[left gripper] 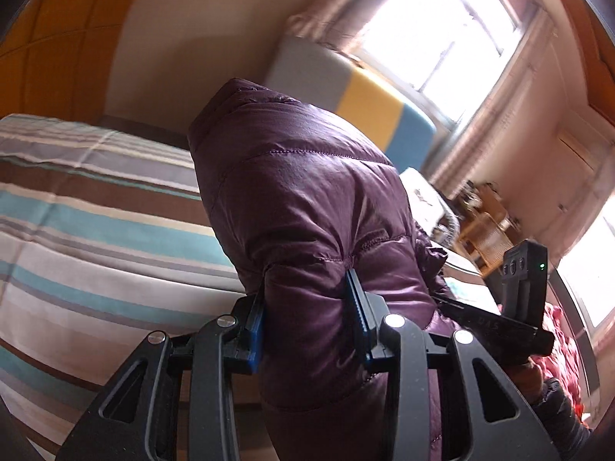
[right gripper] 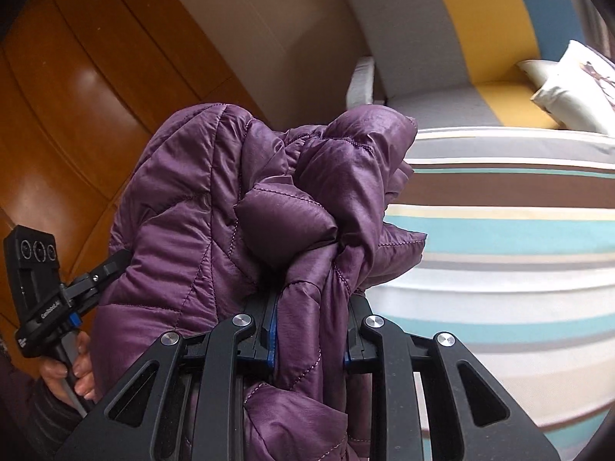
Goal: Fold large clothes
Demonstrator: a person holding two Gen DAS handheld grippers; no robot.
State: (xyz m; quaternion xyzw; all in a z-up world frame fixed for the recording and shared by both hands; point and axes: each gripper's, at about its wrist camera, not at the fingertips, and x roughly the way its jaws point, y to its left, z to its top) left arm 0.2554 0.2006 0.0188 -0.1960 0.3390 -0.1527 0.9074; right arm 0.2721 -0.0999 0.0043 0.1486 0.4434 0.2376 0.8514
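1 purple jacket (left gripper: 307, 199), 2 grippers — left (left gripper: 305, 315), right (right gripper: 309, 330) — 1 striped bed (right gripper: 511, 238), 1 sofa (right gripper: 453, 38), 2 cushions (right gripper: 576, 84).

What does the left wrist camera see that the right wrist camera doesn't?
Only the left view shows the bright window and wicker furniture. Only the right view shows the wooden wardrobe doors up close and a pillow. Both show the purple padded jacket clamped by the left gripper and right gripper, over the striped bed cover.

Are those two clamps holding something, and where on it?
Both hold the purple puffer jacket: left gripper on a padded section, right gripper on bunched folds.
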